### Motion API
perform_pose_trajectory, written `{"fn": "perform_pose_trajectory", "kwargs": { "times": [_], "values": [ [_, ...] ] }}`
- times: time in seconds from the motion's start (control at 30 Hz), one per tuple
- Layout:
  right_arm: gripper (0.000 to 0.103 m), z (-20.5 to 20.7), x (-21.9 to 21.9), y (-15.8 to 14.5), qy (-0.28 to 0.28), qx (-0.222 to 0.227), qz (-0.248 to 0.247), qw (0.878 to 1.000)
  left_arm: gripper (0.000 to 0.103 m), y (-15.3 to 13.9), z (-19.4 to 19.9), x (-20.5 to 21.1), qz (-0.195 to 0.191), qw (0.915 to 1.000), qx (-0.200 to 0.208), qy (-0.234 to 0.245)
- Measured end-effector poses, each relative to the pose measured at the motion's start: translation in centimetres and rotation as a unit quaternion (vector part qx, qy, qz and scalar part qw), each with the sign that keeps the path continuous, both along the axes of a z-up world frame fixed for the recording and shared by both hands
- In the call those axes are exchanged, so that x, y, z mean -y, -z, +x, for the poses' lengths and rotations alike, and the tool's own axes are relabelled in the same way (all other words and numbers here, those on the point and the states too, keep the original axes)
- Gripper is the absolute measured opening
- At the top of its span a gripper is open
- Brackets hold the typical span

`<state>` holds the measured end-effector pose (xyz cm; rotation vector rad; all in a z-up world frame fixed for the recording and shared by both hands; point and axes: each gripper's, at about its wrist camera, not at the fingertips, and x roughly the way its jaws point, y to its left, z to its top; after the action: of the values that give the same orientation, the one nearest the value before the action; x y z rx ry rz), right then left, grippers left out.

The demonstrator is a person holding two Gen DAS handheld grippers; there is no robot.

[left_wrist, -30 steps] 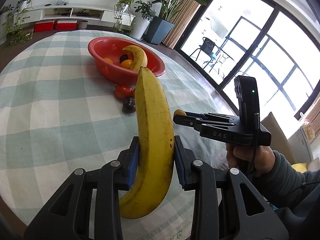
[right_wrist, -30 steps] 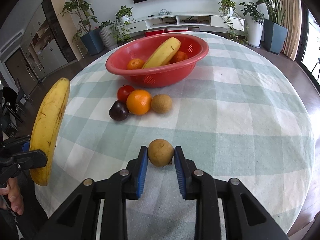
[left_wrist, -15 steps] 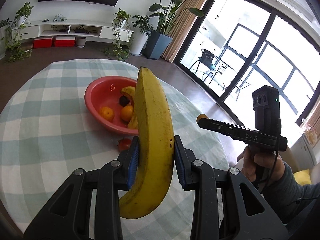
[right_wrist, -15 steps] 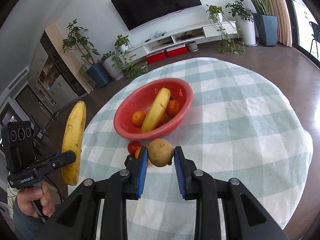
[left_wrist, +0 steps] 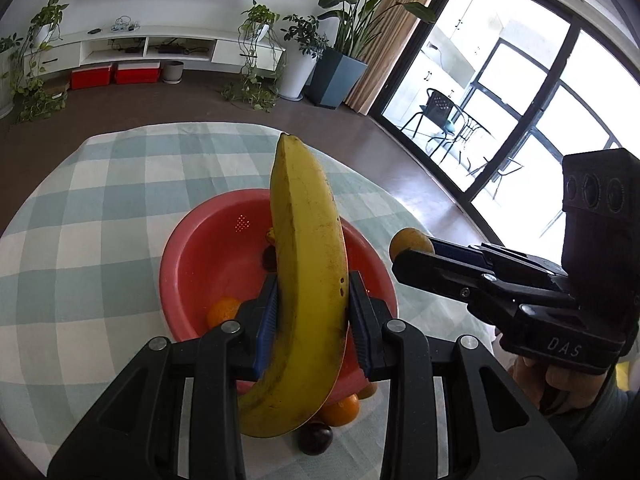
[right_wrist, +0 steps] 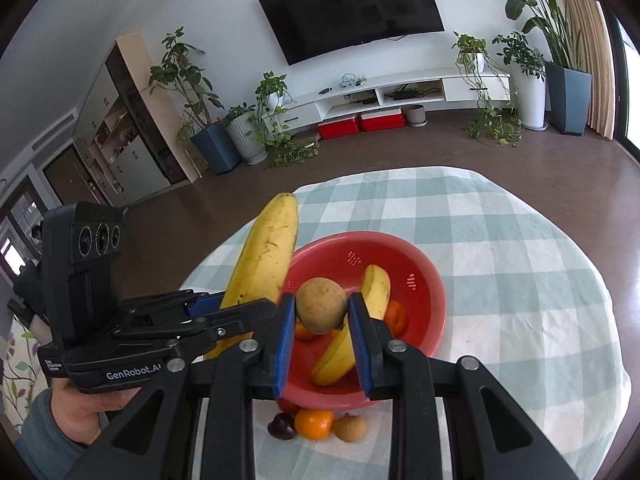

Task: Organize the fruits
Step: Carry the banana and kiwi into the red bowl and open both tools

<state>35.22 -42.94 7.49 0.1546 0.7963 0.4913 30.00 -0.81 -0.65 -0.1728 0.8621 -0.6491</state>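
Fruits are split between our two grippers, the red basket and the checked tablecloth. We pinch a yellow banana upright in the left gripper, blue pads pressed on its sides, above the basket. Our right gripper clamps a round brown fruit over the bowl. Inside lie another banana and oranges. Just beside the basket sit a dark plum, an orange and a small brown fruit.
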Motion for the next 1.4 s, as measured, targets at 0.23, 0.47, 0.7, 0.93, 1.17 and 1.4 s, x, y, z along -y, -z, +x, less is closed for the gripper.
{"fn": "perform_pose_trajectory", "kwargs": {
  "times": [0.23, 0.47, 0.7, 0.93, 1.17, 1.4],
  "values": [
    [0.029, 2.4, -2.3, 2.6, -0.013, -0.001, -0.063, 0.998, 0.030, 2.6, 3.0, 0.9, 0.019, 0.9998, -0.007, -0.009],
    [0.029, 3.3, -2.2, 4.2, -0.008, -0.005, -0.092, 0.996, 0.031, 4.6, 4.2, 1.5, 0.033, 0.9993, -0.011, -0.014],
    [0.029, 3.6, -2.1, 4.6, -0.013, -0.001, -0.101, 0.995, 0.032, 5.3, 4.5, 1.5, 0.041, 0.9988, -0.011, -0.025],
    [0.030, 3.8, -2.1, 4.7, -0.010, -0.010, -0.098, 0.995, 0.035, 3.9, 4.0, 1.6, 0.051, 0.9980, 0.015, -0.033],
    [0.030, 4.1, -1.8, 5.0, -0.009, -0.012, -0.095, 0.995, 0.038, 3.1, 3.2, 1.9, 0.066, 0.9967, 0.032, -0.036],
    [0.034, 3.9, -1.7, 5.0, -0.004, -0.007, -0.098, 0.995, 0.054, 2.3, 1.9, 1.8, 0.074, 0.9951, 0.048, -0.045]
  ]
}}
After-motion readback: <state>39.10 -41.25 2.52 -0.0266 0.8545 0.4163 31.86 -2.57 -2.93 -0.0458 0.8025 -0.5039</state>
